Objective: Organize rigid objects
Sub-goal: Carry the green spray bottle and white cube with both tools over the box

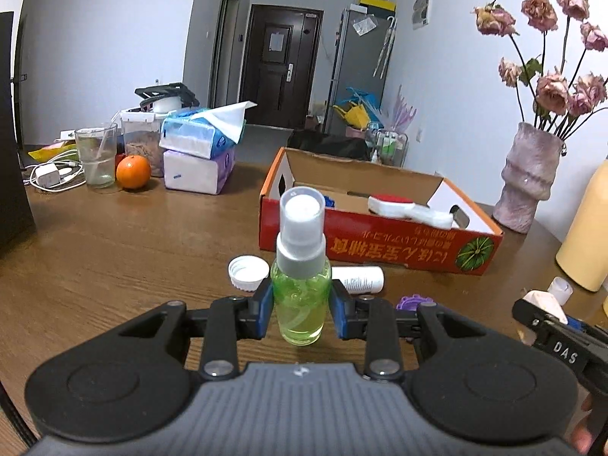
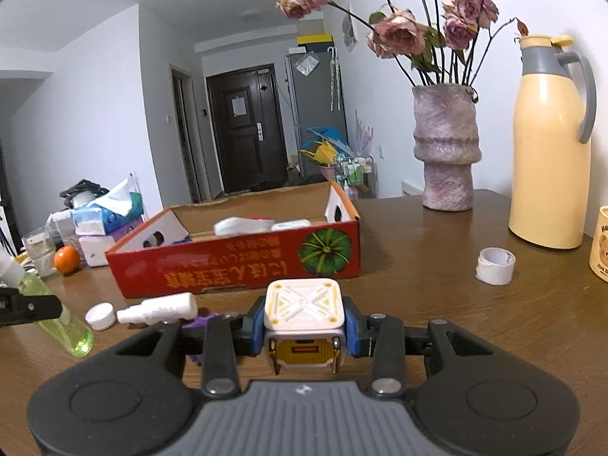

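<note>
A green spray bottle (image 1: 300, 296) with a clear cap stands upright, clamped above the table, near a red cardboard box (image 1: 380, 243), while a white-and-yellow cube (image 2: 304, 311) is likewise clamped.

**Little Legible Print**

We read "DAS" in white letters on the black body of the right gripper (image 1: 565, 351), to the right of the left fingers. Ahead of both pairs of fingers, the red cardboard box (image 1: 380, 245) carries upside-down yellow characters beside a pumpkin picture; we cannot make them out. The mug (image 2: 599, 245) lettering is cropped.
</note>
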A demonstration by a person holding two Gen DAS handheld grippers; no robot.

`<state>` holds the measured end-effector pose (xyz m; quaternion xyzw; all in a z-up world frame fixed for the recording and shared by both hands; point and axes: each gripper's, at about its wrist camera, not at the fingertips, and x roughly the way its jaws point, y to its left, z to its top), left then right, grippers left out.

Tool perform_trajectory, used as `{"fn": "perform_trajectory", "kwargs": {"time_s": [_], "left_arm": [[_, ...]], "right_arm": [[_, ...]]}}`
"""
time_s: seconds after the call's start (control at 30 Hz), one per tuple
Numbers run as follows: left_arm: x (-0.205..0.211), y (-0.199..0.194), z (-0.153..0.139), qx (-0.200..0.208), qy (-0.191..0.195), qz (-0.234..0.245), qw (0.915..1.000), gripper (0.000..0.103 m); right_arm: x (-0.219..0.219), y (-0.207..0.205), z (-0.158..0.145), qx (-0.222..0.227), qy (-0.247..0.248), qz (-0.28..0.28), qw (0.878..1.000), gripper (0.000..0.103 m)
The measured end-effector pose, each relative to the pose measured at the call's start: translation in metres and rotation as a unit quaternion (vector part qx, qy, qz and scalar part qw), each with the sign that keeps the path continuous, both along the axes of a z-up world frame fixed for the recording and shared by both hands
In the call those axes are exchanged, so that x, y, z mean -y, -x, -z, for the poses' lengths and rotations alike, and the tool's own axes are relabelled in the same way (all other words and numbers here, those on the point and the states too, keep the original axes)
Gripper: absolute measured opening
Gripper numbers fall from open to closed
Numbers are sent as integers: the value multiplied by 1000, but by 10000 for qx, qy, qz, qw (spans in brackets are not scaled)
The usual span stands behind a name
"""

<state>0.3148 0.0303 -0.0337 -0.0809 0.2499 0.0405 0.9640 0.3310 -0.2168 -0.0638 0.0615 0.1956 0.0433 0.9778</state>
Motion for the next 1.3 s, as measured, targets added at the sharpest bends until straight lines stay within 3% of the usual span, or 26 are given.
{"fn": "perform_trajectory", "kwargs": {"time_s": [0.77,1.3], "left_arm": [[10,-33,-41,377,239,155,9989,32],[4,-75,-44,457,344,80,9983,32]], "right_arm": [[-19,-22,-29,329,-103,-250,9991,38],[-24,-66,-39,467,-188,-427,9978,38]]}}
